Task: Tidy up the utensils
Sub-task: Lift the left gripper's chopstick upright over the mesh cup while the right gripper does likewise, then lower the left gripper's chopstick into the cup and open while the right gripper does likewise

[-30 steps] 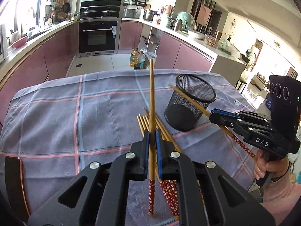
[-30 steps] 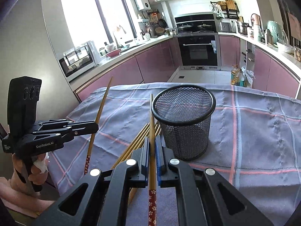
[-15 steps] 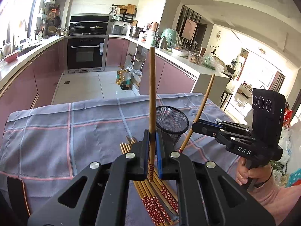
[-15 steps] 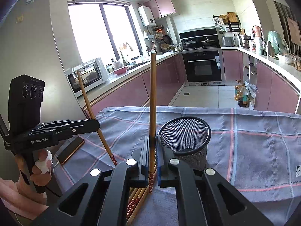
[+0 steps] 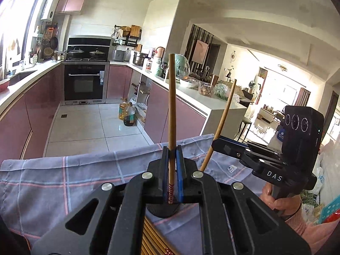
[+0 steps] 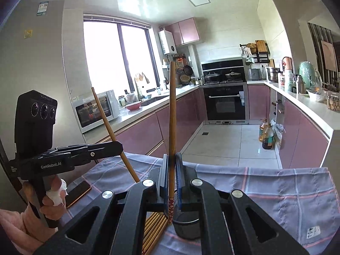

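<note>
Both grippers are clamped tight on chopsticks: the left gripper [image 5: 172,170] pinches one brown wooden chopstick [image 5: 171,106] upright, the right gripper [image 6: 172,176] another [image 6: 172,116], above the black mesh cup [image 6: 187,229] and leftover chopstick pile [image 6: 154,227] on the grey checked tablecloth [image 6: 276,191].

Right hand-held gripper [image 6: 172,176] clamped on one wooden chopstick [image 6: 172,114], upright, red patterned end pointing down above a black mesh cup [image 6: 187,225]. At far left, left hand-held gripper [image 6: 119,146] gripped by a hand [image 6: 53,197], pinching a second chopstick [image 6: 110,127] tilted leftward. More chopsticks [image 6: 154,227] lying bundled on the checked cloth [image 6: 276,191] over the surface, just beside the cup, with a phone [image 6: 77,192] near the left edge
</note>
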Available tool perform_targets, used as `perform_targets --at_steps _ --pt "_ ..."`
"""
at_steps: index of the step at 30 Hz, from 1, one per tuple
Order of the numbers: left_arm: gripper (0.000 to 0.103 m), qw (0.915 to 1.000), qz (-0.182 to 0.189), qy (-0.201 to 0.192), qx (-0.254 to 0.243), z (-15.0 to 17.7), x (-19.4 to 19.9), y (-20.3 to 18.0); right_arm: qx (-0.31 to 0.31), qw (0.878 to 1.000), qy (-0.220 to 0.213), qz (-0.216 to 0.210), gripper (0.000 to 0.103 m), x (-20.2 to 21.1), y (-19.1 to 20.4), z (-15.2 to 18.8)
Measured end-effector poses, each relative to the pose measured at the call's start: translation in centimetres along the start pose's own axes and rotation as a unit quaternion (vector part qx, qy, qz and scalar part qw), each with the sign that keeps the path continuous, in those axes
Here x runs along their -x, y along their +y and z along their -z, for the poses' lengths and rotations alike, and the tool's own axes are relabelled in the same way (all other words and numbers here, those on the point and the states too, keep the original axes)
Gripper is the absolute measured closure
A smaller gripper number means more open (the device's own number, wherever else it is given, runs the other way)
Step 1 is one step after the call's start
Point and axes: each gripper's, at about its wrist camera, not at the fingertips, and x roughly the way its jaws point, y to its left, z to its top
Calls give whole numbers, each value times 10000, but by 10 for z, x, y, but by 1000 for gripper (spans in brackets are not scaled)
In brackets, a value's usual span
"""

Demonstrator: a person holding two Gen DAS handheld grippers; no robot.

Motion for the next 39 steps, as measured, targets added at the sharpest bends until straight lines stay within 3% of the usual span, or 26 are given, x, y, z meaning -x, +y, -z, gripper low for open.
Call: perform_targets --at_steps 7,21,31,35,39 --pt "96 9995 -139 268 -84 -1 -39 -6 55 9998 118 129 98 -23 -13 -5" --pt "95 9913 -78 1305 -170 45 -112 6 -42 9881 1526 158 98 -92 -22 33" --pt "89 9916 -263 1264 -115 45 -120 16 -232 9881 1492 308 93 -101 -26 35" --pt "80 9934 -381 1075 -144 47 -101 16 -222 9896 1385 331 80 -94 -24 36" --pt "74 9951 -521 830 -141 54 -75 22 -126 9922 1210 272 75 -77 -15 38"
